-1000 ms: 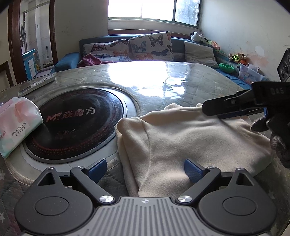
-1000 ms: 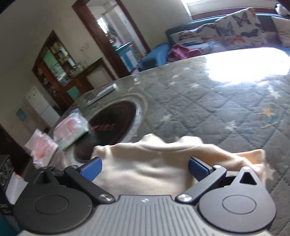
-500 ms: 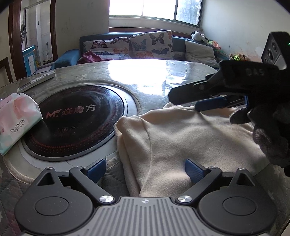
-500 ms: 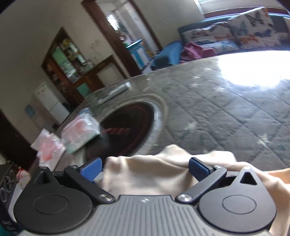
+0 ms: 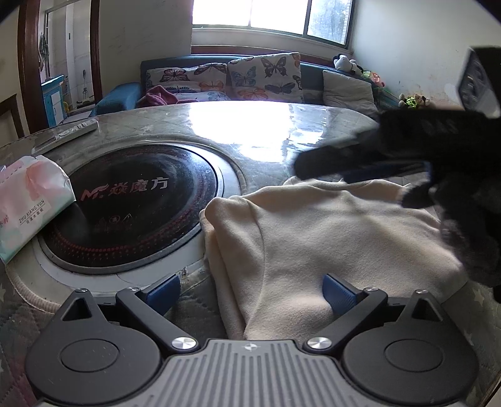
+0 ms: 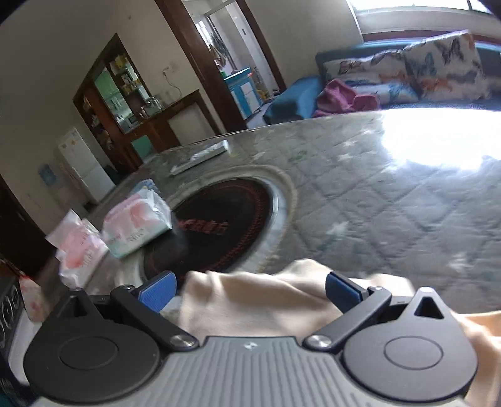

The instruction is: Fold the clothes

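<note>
Cream fleece garment (image 5: 328, 238) lies folded on the quilted grey counter (image 6: 391, 200), its left edge touching the rim of the round black glass cooktop (image 5: 137, 206) set into the counter.

Left gripper (image 5: 250, 289): blue-padded fingers spread wide, low over the garment's near edge, holding nothing.

Right gripper (image 6: 250, 286): fingers spread, cloth lying between and under them, not pinched. In the left wrist view it hangs dark and blurred above the garment's far right side, held by a gloved hand (image 5: 469, 231).

Around: two soft tissue packs; the pink-and-white tissue pack (image 6: 137, 222) rests partly on the cooktop, the second tissue pack (image 6: 80, 247) just beside it. One grey remote control (image 6: 200, 156) lies farther back.

Room: blue sofa (image 5: 119, 97) with butterfly-print cushions (image 5: 263, 76), bright window (image 5: 269, 14).
</note>
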`<state>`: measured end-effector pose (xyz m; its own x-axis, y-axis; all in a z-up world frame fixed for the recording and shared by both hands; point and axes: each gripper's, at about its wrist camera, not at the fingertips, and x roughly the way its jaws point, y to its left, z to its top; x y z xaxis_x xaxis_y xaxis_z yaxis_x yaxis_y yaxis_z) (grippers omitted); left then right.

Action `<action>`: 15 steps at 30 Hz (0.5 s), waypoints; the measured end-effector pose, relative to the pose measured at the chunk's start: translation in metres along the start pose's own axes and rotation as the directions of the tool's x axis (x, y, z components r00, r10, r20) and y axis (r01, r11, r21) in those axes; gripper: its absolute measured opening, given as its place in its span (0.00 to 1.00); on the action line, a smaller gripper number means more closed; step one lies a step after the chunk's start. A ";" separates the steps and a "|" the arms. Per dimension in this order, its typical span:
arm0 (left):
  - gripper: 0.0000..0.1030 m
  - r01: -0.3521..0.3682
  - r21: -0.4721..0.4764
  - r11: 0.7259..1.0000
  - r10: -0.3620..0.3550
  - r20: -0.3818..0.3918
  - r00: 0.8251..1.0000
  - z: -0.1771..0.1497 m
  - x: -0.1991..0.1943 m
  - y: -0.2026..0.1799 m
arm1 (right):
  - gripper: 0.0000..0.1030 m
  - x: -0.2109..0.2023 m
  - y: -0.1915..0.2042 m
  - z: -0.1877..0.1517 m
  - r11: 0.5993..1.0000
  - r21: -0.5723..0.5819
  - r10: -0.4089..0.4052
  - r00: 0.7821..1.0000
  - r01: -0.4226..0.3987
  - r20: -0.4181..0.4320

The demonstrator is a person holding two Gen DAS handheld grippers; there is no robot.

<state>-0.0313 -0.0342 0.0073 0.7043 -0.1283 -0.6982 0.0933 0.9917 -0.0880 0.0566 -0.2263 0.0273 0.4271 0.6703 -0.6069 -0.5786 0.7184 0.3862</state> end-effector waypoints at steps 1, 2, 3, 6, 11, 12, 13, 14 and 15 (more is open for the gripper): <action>0.97 0.000 0.000 1.000 0.000 0.000 1.000 0.000 0.000 0.000 | 1.00 -0.005 -0.004 -0.002 1.000 0.000 -0.016 1.000 0.016 0.000; 0.97 0.000 0.000 1.000 0.000 0.000 1.000 0.000 0.000 0.000 | 1.00 -0.009 -0.008 -0.005 1.000 0.004 -0.030 1.000 0.030 0.000; 0.97 0.000 -0.001 1.000 0.000 0.000 1.000 -0.001 0.000 0.001 | 1.00 -0.013 -0.013 -0.007 0.999 0.009 -0.043 0.999 0.043 -0.001; 0.97 -0.002 -0.001 1.000 0.002 -0.001 1.000 0.000 0.000 0.000 | 1.00 -0.020 -0.034 -0.015 0.994 0.064 -0.090 0.996 0.090 -0.002; 0.97 -0.009 -0.001 1.000 0.009 0.001 1.000 0.000 -0.004 0.001 | 0.99 -0.042 -0.047 -0.020 0.991 0.097 -0.101 0.994 0.096 0.046; 0.97 -0.012 0.000 1.000 0.012 0.002 1.000 0.001 -0.004 0.002 | 0.99 -0.048 -0.046 -0.021 0.991 0.082 -0.107 0.993 0.103 0.047; 0.98 -0.014 0.001 1.000 0.014 0.004 1.000 0.001 -0.005 0.002 | 0.99 -0.053 -0.044 -0.024 0.992 0.059 -0.117 0.992 0.114 0.045; 0.98 -0.016 0.000 1.000 0.016 0.003 1.000 0.001 -0.005 0.003 | 0.99 -0.057 -0.042 -0.026 0.991 0.038 -0.126 0.991 0.125 0.044; 0.98 -0.017 -0.002 1.000 0.017 0.003 1.000 0.001 -0.005 0.003 | 0.99 -0.060 -0.039 -0.029 0.989 0.012 -0.145 0.989 0.144 0.042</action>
<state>-0.0337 -0.0301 0.0117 0.7077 -0.1110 -0.6978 0.0797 0.9938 -0.0772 0.0333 -0.3002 0.0286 0.5355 0.5665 -0.6264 -0.5023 0.8099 0.3030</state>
